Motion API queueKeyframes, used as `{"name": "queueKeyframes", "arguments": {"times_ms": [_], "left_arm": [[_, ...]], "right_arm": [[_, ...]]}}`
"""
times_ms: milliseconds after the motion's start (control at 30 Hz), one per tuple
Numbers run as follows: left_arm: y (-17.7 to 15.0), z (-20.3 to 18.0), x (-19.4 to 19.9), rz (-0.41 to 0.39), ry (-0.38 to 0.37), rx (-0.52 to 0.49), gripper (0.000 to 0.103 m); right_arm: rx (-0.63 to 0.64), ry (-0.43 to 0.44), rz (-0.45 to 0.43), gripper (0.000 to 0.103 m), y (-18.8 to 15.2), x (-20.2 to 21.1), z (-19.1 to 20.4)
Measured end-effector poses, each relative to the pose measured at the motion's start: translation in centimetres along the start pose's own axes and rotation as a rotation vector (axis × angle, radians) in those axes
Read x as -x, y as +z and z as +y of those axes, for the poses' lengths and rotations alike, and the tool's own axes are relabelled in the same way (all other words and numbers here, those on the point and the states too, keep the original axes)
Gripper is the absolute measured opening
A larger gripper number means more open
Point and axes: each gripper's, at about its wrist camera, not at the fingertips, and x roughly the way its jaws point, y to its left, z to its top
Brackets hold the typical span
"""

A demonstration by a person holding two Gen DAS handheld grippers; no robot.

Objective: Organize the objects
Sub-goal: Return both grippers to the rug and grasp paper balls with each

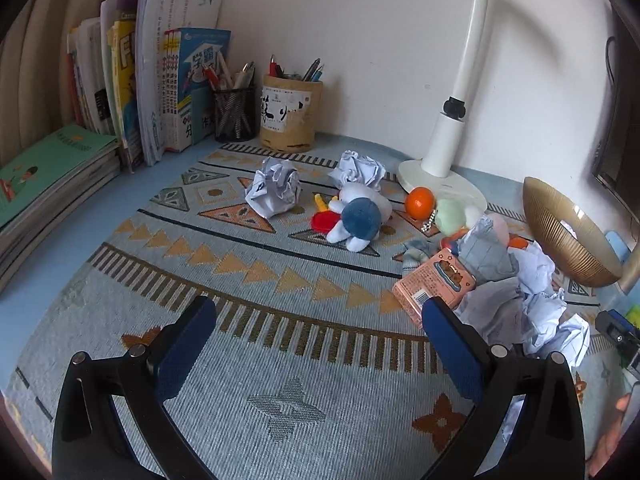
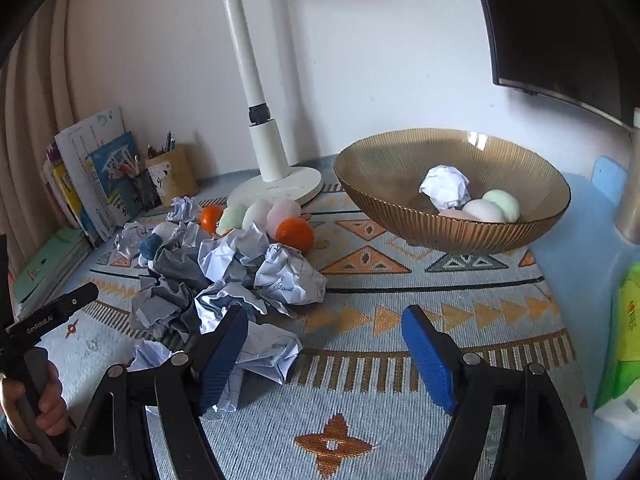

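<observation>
Sorting under way, between picks. Left hand-held gripper (image 1: 320, 344) wide open, empty; right hand-held gripper (image 2: 326, 354) open, empty (crumpled paper (image 2: 266, 350) just beside one pad). Next: close on paper, carry to bowl (image 2: 400, 208) on worktop (image 2: 568, 280).

A home study desk: upright schoolbooks (image 1: 160, 80), pen holders (image 1: 290, 114), a desk lamp (image 1: 452, 128), patterned tablecloth (image 1: 280, 360).

Crumpled paper pile (image 2: 224, 280) on mat, amber bowl (image 2: 452, 224) holding paper ball (image 2: 444, 186)
</observation>
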Motion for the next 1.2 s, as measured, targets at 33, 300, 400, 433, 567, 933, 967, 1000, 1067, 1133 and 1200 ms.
{"name": "queueKeyframes", "arguments": {"times_ms": [33, 300, 400, 433, 567, 933, 967, 1000, 1067, 1133, 1200], "left_arm": [[0.0, 0.1, 0.0, 0.001, -0.001, 0.004, 0.102], [4.4, 3.7, -0.1, 0.037, -0.045, 0.044, 0.102], [7.7, 5.2, -1.8, 0.05, -0.023, 0.026, 0.102], [8.6, 5.5, -2.7, 0.058, -0.015, 0.023, 0.102], [10.8, 6.6, -7.6, 0.128, -0.033, 0.05, 0.102], [10.5, 6.7, -15.0, 0.252, -0.131, 0.074, 0.071], [10.3, 6.7, -15.2, 0.262, -0.134, 0.073, 0.06], [10.4, 6.7, -15.2, 0.256, -0.125, 0.065, 0.058], [10.4, 6.6, -15.1, 0.259, -0.133, 0.069, 0.056], [10.4, 6.3, -15.1, 0.253, -0.136, 0.06, 0.047], [10.3, 5.9, -14.8, 0.238, -0.116, 0.035, 0.043]], "right_arm": [[0.008, -0.006, 0.003, 0.079, 0.0, -0.1, 0.1], [0.108, 0.084, 0.071, 0.079, 3.7, 0.4, 4.0], [0.176, 0.169, 0.11, 0.079, 8.2, -0.1, 8.6], [0.181, 0.193, 0.136, 0.079, 9.7, -1.0, 10.0], [0.106, 0.307, 0.289, 0.079, 14.6, -8.6, 14.9], [0.012, 0.293, 0.569, 0.071, 16.4, -27.6, 20.0], [0.025, 0.272, 0.571, 0.071, 16.1, -28.2, 20.3], [0.033, 0.252, 0.575, 0.07, 16.0, -28.6, 20.3], [0.034, 0.243, 0.581, 0.066, 15.6, -29.1, 20.2], [0.048, 0.232, 0.565, 0.057, 15.6, -28.9, 20.2], [0.06, 0.223, 0.554, 0.047, 15.7, -29.0, 20.4]]}}
